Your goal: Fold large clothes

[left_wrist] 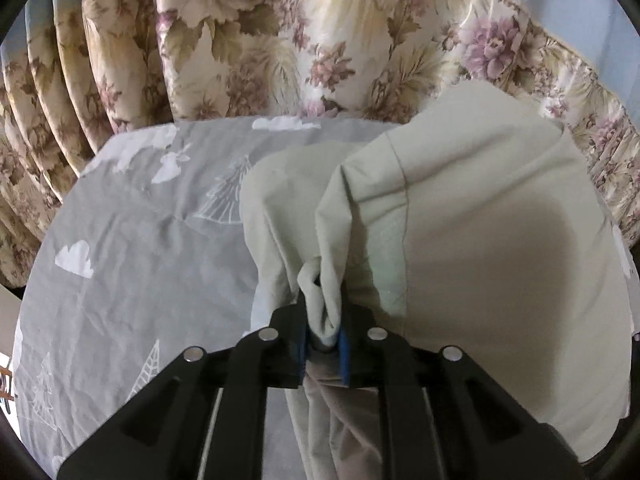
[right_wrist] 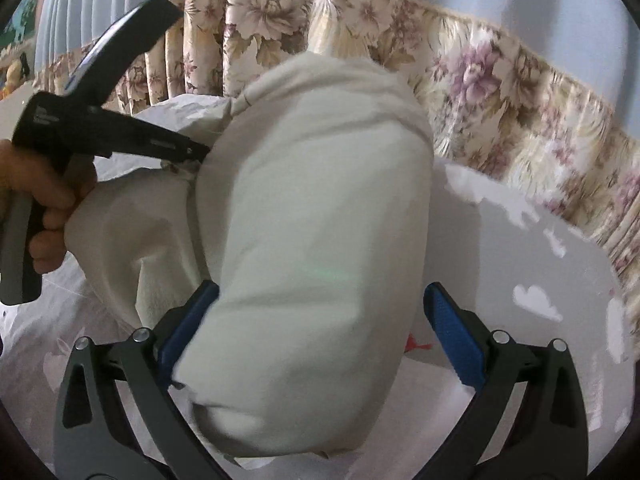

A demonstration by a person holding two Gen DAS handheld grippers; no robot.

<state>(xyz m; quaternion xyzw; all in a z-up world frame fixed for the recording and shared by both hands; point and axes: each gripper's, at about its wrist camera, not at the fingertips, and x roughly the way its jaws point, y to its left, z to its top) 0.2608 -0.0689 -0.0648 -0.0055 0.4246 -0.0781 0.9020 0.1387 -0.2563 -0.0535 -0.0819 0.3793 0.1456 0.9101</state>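
Folding looks barely begun: the pale garment [left_wrist: 480, 220] hangs bunched over the grey bedsheet [left_wrist: 140, 240] at centre frame, the left gripper [left_wrist: 324, 320] clamped on a gathered fold, the right gripper [right_wrist: 320, 320] with jaws wide apart around its loose bulk

a grey sheet [left_wrist: 120, 240] printed with white clouds and trees is covering the bed, lying wrinkled; behind it floral curtains [left_wrist: 248, 40] are hanging in folds below pale blue pleated fabric [right_wrist: 120, 4], catching soft light
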